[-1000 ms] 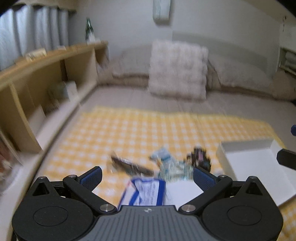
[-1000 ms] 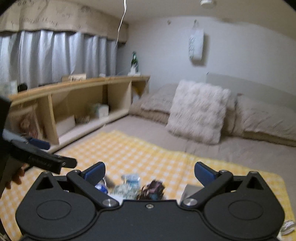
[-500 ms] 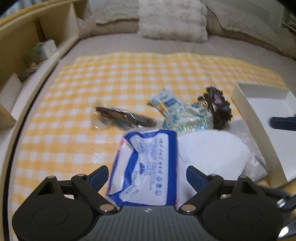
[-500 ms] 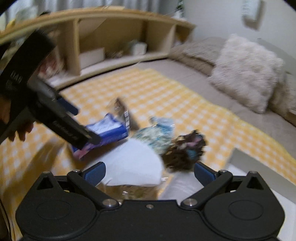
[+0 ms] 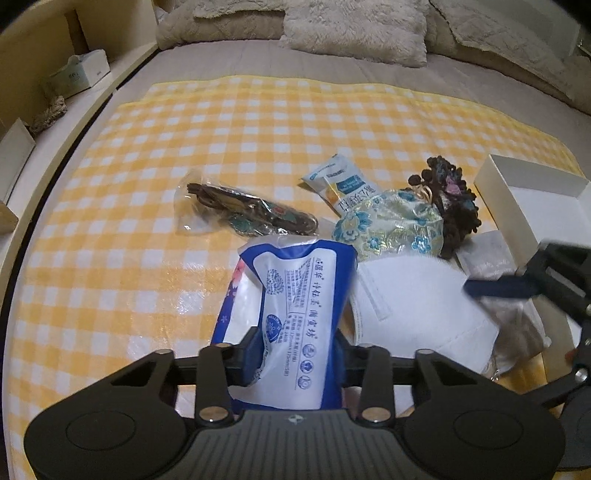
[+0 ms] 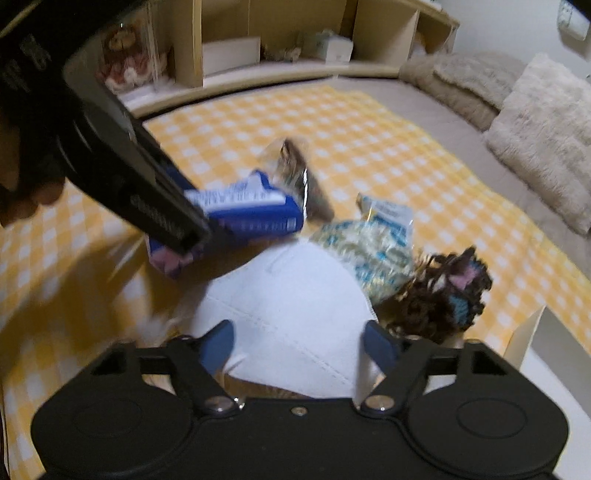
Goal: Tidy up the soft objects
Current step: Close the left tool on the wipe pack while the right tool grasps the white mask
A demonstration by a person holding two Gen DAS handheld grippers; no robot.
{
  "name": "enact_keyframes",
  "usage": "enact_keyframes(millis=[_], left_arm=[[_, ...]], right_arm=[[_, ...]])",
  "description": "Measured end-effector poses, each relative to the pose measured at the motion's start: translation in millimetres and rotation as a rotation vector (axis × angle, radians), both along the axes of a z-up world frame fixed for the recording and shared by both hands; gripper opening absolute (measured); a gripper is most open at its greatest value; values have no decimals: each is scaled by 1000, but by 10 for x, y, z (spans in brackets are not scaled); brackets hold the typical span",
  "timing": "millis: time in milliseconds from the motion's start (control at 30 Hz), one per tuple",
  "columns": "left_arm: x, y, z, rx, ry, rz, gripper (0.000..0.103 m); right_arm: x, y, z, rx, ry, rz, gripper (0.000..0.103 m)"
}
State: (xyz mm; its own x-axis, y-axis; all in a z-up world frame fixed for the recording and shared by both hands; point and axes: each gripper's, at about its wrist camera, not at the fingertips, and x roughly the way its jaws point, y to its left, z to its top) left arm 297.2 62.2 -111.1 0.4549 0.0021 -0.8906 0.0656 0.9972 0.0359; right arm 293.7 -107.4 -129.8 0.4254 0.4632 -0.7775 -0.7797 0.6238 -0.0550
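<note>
The bed [image 5: 258, 62] fills both views, with a furry cream cushion [image 5: 354, 29] at 12 o'clock in the left wrist view and a wooden shelf unit [image 6: 273, 44] along its side. A yellow checked cloth [image 5: 184, 147] is spread over the mattress and carries all the soft things. At 3 o'clock in the left wrist view an open white box [image 5: 532, 206] sits at the cloth's edge.

Near the middle lies a white folded mask [image 5: 413, 295], touching a blue-and-white packet [image 5: 299, 306] on its 9 o'clock side. The left tool [image 5: 295, 350] is clenched on that packet, its blue pads pressing both sides of the near end.

The right tool [image 6: 299, 343] is released, its fingers spread on either side of the near part of the white mask; whether they touch it is unclear.

A floral brocade pouch [image 5: 388, 229] lies at 12 o'clock of the mask, with a dark frilly scrunchie [image 5: 450, 199] touching it at 2 o'clock. A small blue-and-yellow sachet [image 5: 340, 181] pokes out just beyond the pouch. A clear bag of dark ornaments [image 5: 240, 210] lies at 10 o'clock, apart from the pile.
</note>
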Motion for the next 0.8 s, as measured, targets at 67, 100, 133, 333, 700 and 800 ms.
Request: enact_keyframes(millis=[67, 100, 133, 333, 700, 800], left_arm=[[-12, 10, 28, -4, -8, 8, 29], [-31, 20, 43, -7, -14, 12, 28], [-44, 29, 60, -9, -20, 15, 26], [-190, 146, 159, -14, -60, 44, 22], [-530, 363, 567, -89, -214, 141, 21], [-583, 362, 682, -106, -259, 157, 21]], right_arm=[[-18, 13, -13, 2, 21, 17, 60], [-35, 19, -9, 1, 24, 24, 55], [-59, 23, 2, 0, 22, 33, 51], [-124, -3, 125, 25, 28, 53, 8], [-224, -159, 626, 184, -32, -19, 5], [-258, -231, 750, 218, -55, -47, 5]])
